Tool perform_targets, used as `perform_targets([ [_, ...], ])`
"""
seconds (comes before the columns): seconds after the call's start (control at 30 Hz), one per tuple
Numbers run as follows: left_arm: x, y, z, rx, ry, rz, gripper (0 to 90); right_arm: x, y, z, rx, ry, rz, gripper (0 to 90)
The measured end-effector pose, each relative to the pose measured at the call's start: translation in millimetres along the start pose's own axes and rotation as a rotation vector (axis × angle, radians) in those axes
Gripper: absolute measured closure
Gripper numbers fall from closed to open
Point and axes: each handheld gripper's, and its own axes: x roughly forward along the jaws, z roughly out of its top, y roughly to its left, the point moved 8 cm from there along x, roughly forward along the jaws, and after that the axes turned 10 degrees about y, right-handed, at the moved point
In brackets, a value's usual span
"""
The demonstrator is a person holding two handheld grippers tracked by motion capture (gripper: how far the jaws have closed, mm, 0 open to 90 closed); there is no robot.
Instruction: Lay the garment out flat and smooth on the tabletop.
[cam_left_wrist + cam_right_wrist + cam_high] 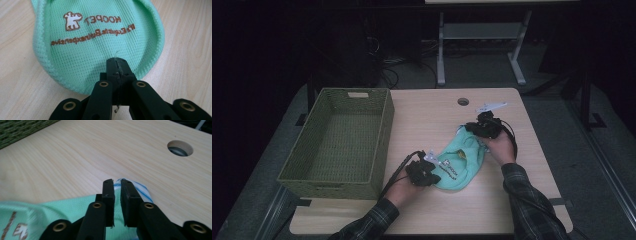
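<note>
A: A dim room is sitting behind a pale wooden table (512, 200), and right in the middle a mint-green garment (459, 165) is lying flat on the wood.

B: The left gripper (117, 65) is clenching tight on the near hem of that garment, the brown printed lettering (92, 31) spreading out just ahead of its jaws.

A: And the right gripper (117, 185) is working the far end, jaws pinching a blue-and-white striped edge (140, 188) of the cloth, with a thin slit showing between them lower down.

B: So the garment is stretching between the two grippers, touching both.

A: Beyond the right gripper's tips a round cable hole (180, 148) is showing in the tabletop.

B: Out past the left gripper, a green woven basket (382, 130) is standing on the table's edge, well apart from the cloth.
</note>
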Motion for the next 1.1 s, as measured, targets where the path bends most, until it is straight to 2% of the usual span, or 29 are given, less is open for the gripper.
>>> perform_targets([
  [0.1, -1.2, 2.0, -0.5, 0.012, 0.013, 0.013, 87.8, -12.1, 1.0, -5.4, 0.004, -0.010, 0.018, 87.1],
  [0.13, -0.7, 0.9, 0.7, -0.008, -0.004, 0.009, 87.5, -15.5, 1.1, -7.1, 0.002, -0.016, 0.018, 87.2],
  [0.3, -6.9, 3.9, 1.5, 0.006, 0.000, 0.027, 85.4, -31.9, 4.7, -17.4, -0.006, -0.029, 0.031, 87.2],
  [0.4, -13.6, 6.1, 7.6, -0.006, -0.033, 0.039, 85.1, -40.4, 8.3, -25.6, -0.009, -0.035, 0.047, 88.7],
  [0.57, -23.5, 13.6, 16.9, -0.010, -0.053, 0.051, 89.6, -47.8, 13.2, -43.0, -0.015, -0.028, 0.056, 89.6],
  [0.67, -29.2, 25.3, 27.5, -0.023, -0.067, 0.073, 89.7, -49.9, 17.4, -52.6, -0.012, -0.023, 0.065, 89.6],
  [0.7, -29.2, 25.3, 27.5, -0.023, -0.067, 0.073, 89.6, -49.9, 17.4, -52.6, -0.012, -0.023, 0.065, 89.6],
  [0.73, -30.2, 33.4, 33.3, -0.030, -0.073, 0.088, 89.7, -50.0, 20.7, -59.6, -0.017, -0.020, 0.070, 89.6],
  [0.83, -29.2, 45.9, 43.8, -0.042, -0.085, 0.103, 89.6, -48.9, 25.1, -67.6, -0.027, -0.009, 0.077, 89.6],
  [0.97, -22.7, 63.5, 59.1, -0.056, -0.092, 0.119, 89.6, -48.2, 32.2, -75.8, -0.029, 0.014, 0.091, 89.6],
  [1.1, -12.9, 77.1, 73.3, -0.062, -0.094, 0.115, 89.6, -47.1, 38.0, -82.7, -0.036, 0.027, 0.099, 89.6],
])
